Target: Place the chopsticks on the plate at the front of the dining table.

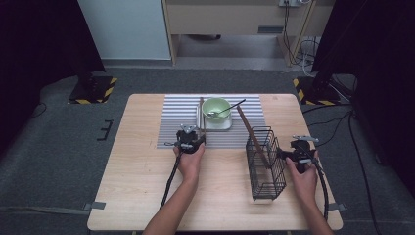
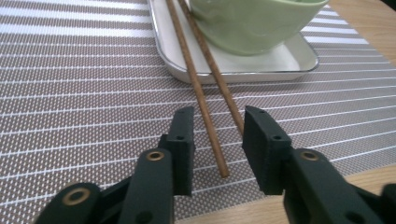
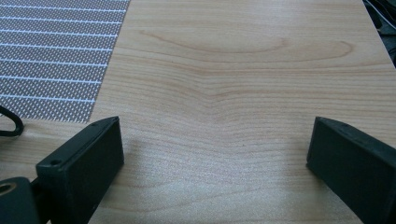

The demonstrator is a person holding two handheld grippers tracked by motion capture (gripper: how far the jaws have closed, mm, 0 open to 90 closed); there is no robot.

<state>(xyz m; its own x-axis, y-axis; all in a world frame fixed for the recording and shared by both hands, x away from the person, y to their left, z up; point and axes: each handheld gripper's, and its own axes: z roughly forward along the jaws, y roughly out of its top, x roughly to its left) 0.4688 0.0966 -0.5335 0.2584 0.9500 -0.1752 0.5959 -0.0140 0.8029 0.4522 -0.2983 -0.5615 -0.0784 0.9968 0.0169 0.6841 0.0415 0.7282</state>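
While spoon fills bowl, basket holds chopstick.

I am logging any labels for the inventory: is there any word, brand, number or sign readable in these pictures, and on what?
None can be read. The pale green bowl, white rectangular tray, brown wooden chopsticks, striped grey placemat, black wire basket and light wooden table carry no lettering. The yellow-and-black hazard stripes on the stand bases are a warning pattern without words.
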